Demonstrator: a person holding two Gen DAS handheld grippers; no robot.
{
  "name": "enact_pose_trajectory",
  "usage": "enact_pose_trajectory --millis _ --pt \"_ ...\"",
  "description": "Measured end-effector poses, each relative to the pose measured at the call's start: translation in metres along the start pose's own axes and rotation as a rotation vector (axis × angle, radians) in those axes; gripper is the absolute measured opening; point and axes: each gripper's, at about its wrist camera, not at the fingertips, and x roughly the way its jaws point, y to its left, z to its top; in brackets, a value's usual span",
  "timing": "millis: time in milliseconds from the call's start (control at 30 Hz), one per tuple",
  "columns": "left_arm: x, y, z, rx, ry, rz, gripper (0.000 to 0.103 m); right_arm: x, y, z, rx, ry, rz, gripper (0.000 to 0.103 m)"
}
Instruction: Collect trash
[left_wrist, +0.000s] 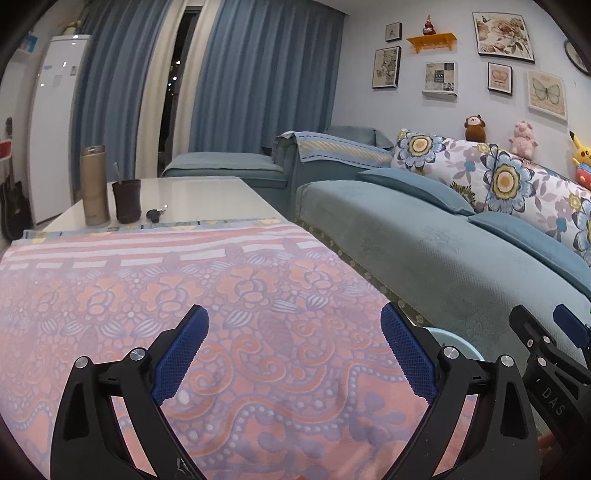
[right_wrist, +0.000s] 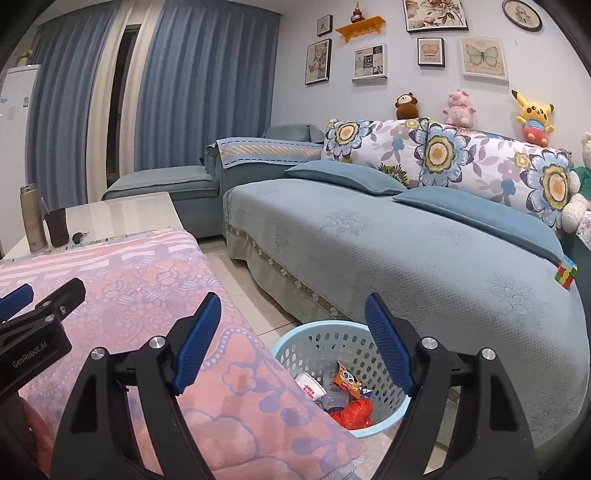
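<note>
Both grippers — left (left_wrist: 293, 350), right (right_wrist: 293, 343) — gape empty; the basket (right_wrist: 295, 341), close by the table edge, could tip if knocked.

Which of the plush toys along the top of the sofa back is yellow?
The Pikachu plush, the rightmost of the three in a row. The monkey plush is brown and the pig plush between them is pink.

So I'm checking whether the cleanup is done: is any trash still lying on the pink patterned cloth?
No: the pink patterned cloth lies bare, and wrappers and a cup sit inside the blue basket.
</note>
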Motion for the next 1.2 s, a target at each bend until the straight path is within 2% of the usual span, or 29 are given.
enact_pose_trajectory --millis 1200 --pt "-0.0042 -0.0053 0.0 0.013 -0.017 0.009 0.093 0.0021 0.0026 0.0004 0.018 0.017 0.017 0.086"
